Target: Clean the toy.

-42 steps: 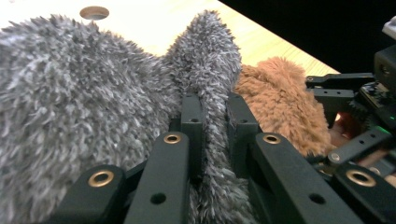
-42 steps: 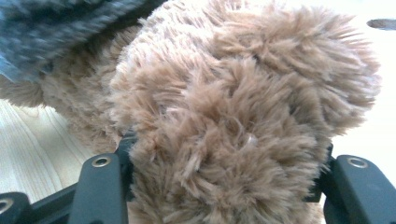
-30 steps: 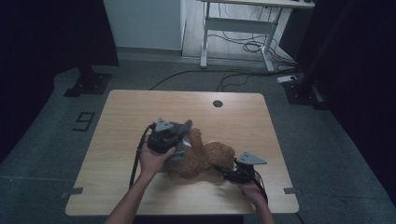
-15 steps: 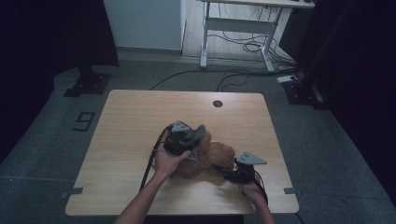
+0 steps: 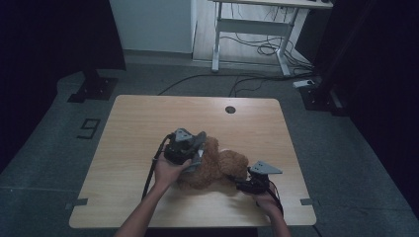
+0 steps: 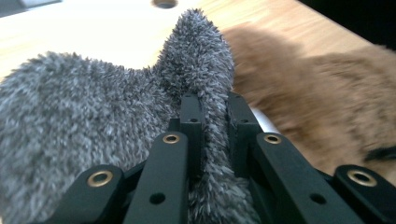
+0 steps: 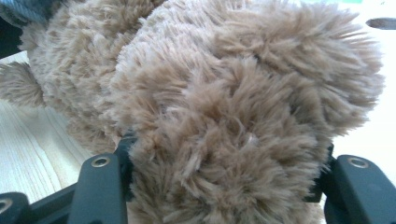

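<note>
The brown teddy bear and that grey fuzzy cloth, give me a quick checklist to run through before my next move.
1. Left gripper shut on the grey cloth: ok, a fold sits pinched between the jaws.
2. Right gripper holding the teddy bear: ok, fur fills the gap between the jaws.
3. Bear resting on the table: ok.
4. Cloth over the bear: cannot tell, the left gripper hides where they meet.
5. Space beyond the bear: ok, bare wood up to the round hole.
</note>
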Demonstrator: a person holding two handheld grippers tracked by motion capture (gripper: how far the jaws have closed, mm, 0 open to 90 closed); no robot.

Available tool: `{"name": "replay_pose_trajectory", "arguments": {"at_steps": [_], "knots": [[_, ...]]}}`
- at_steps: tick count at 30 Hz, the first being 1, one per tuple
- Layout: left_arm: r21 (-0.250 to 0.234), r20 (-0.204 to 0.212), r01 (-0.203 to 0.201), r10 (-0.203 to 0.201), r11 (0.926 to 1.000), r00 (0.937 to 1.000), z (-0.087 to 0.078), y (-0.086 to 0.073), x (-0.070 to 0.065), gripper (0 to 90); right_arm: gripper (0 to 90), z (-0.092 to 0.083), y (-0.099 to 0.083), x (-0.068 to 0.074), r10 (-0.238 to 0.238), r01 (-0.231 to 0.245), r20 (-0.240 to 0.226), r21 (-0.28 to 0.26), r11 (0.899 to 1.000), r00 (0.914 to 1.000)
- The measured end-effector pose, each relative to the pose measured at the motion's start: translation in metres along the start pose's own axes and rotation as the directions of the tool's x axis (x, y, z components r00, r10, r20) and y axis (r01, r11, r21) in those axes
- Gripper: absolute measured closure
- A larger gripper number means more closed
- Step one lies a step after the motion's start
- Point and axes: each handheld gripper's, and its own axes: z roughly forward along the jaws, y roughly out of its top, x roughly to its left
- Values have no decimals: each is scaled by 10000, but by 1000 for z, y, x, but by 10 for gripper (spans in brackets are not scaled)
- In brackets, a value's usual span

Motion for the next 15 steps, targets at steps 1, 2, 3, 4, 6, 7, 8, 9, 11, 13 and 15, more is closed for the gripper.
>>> {"name": "replay_pose_trajectory", "arguments": {"at_steps": [1, 2, 3, 4, 6, 7, 8, 9, 11, 13, 15], "knots": [[11, -65, 105, -105, 9999, 9999, -2, -3, 6, 798, 379, 0, 0, 0, 14, -14, -3, -4, 10000, 10000], [-5, -169, 163, -163, 9999, 9997, -4, -6, 11, 798, 379, 0, 0, 0, 17, -17, -3, -12, 10000, 10000], [-10, -265, 301, -301, 9995, 9992, -6, -10, 18, 797, 379, 0, 0, 0, 16, -16, -10, -18, 10000, 10000], [-5, -284, 411, -411, 9992, 9987, -7, -13, 22, 798, 379, 0, 0, 0, 28, -28, -8, -25, 10000, 10000], [0, -412, 626, -626, 9980, 9972, -9, -18, 30, 797, 378, 0, 0, 0, 52, -52, -7, -50, 10000, 10000], [5, -471, 707, -706, 9975, 9964, -10, -20, 34, 797, 379, 0, 0, 0, 53, -53, -4, -38, 10000, 10000], [14, -507, 780, -778, 9970, 9957, -11, -21, 37, 797, 379, 0, 0, 0, 57, -57, -2, -39, 10000, 10000], [23, -532, 828, -825, 9966, 9952, -12, -22, 39, 797, 378, 0, 0, 0, 60, -60, 2, -41, 10000, 10000], [31, -540, 926, -923, 9957, 9943, -14, -22, 42, 797, 378, 1, 0, -1, 75, -75, -5, -55, 10000, 10000], [-37, -443, 991, -991, 9951, 9941, -16, -20, 42, 797, 378, 1, 0, -1, 86, -86, -10, -58, 9999, 10000], [-185, -316, 873, -878, 9960, 9956, -19, -16, 37, 797, 379, 0, 0, -1, 94, -95, -18, -55, 9999, 10000]]}}
